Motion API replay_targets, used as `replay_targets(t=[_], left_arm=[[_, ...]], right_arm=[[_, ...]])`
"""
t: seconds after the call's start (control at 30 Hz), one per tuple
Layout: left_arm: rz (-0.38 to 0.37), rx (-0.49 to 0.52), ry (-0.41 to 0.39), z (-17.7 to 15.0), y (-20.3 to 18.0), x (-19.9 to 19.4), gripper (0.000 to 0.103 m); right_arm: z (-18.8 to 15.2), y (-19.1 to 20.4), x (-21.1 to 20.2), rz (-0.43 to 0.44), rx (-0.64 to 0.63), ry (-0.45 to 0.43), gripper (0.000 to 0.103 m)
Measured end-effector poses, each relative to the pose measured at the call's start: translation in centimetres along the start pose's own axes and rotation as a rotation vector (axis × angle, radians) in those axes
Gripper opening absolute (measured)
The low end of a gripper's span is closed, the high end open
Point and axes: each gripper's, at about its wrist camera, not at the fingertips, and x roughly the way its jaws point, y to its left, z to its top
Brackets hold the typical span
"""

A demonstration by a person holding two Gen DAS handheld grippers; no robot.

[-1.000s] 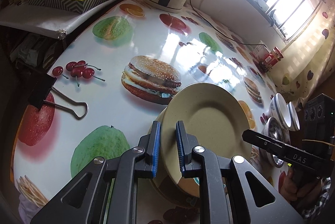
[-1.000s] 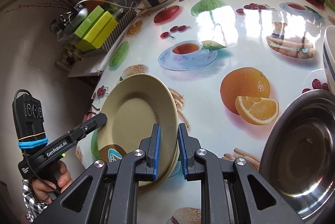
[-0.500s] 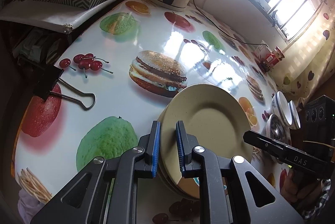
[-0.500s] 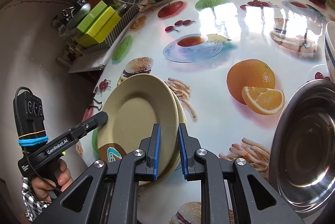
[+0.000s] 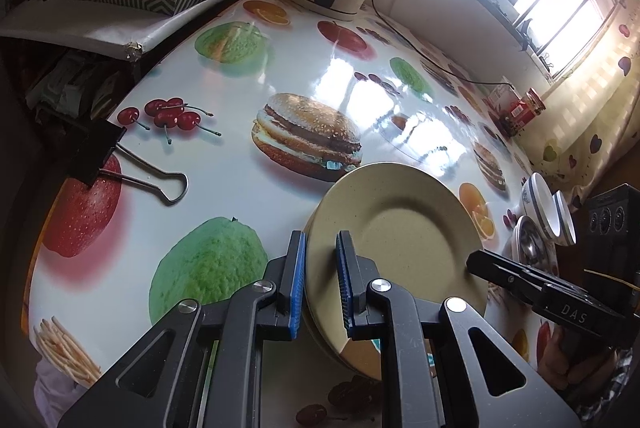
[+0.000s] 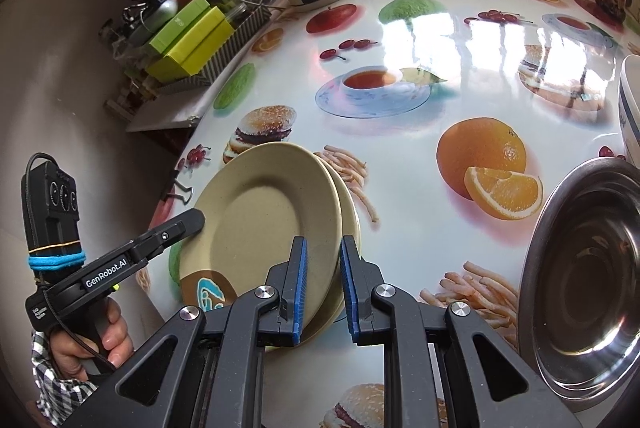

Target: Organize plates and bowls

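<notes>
- Left tool [image 5: 320, 280]: clamped on near rim of beige plates [image 5: 400, 232].
- Right tool [image 6: 322, 288]: clamped on the opposite rim.
- Steel bowl [image 6: 584, 268]: worktop [image 6: 460, 100] edge, beside plates.

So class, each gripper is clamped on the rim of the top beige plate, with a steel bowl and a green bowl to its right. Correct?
Not quite. In the left wrist view, the bowl beside the steel bowl is white with blue trim, not green. Both the left gripper and the right gripper do clamp the beige plate.
</notes>
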Motion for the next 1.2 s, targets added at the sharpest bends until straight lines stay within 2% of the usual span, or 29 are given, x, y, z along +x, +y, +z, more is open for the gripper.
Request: replay_targets(t=[0.67, 0.9, 0.97, 1.03, 1.2], left_arm=[[-0.004, -0.019, -0.003, 0.0, 0.3, -0.2, 0.016], [0.039, 0.006, -0.018, 0.0, 0.1, -0.4, 0.016], [0.066, 0.031, -0.033, -0.1, -0.3, -0.5, 0.02], [0.079, 0.045, -0.039, -0.1, -0.5, -0.6, 0.022], [0.086, 0.059, -0.038, -0.2, -0.8, -0.3, 0.032]], right_arm=[[-0.1, 0.2, -0.3, -0.011, -0.013, -0.006, 0.018], [-0.1, 0.3, -0.3, -0.023, -0.027, -0.01, 0.019], [0.0, 0.3, -0.4, -0.03, -0.031, -0.017, 0.023], [0.0, 0.3, -0.4, -0.045, -0.031, -0.02, 0.032], [-0.1, -0.3, 0.0, -0.062, -0.012, -0.018, 0.035]])
